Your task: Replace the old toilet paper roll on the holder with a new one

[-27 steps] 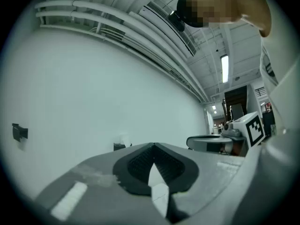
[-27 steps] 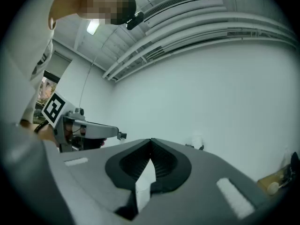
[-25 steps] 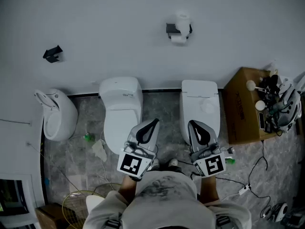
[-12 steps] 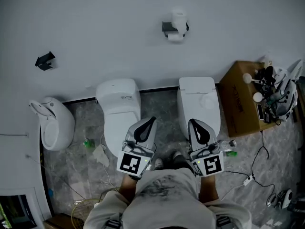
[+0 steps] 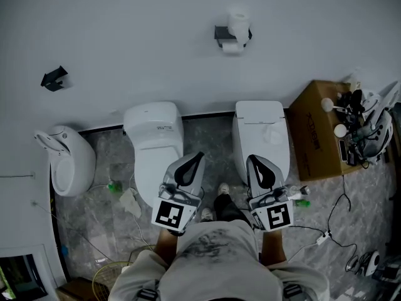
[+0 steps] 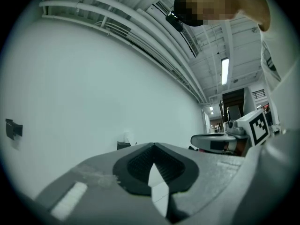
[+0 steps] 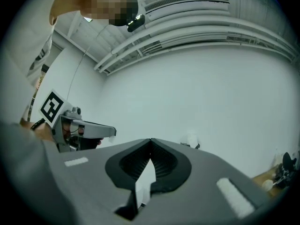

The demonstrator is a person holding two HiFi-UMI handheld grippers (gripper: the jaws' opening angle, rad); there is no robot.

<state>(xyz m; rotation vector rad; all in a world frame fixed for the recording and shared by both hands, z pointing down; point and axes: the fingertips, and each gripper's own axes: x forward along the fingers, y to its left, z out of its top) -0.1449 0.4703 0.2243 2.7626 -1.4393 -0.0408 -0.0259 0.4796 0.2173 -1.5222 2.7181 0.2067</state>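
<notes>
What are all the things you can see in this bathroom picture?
toilet paper: maybe two rolls, white, at the wall holder, top centre
wall holder: one, black, high on the wall
wall fitting: one, black, on the wall, left
toilets: two, white, side by side against the wall
white fixture: one, white, floor, far left
cardboard box: one, brown, right of the toilets
left gripper: one, grey, shut, before left toilet
right gripper: one, grey, shut, before right toilet

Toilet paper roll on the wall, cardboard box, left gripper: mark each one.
toilet paper roll (image 5: 238, 21), head view, the roll's white side
cardboard box (image 5: 316, 137), head view, brown top face
left gripper (image 5: 200, 157), head view, shut jaw tips
</notes>
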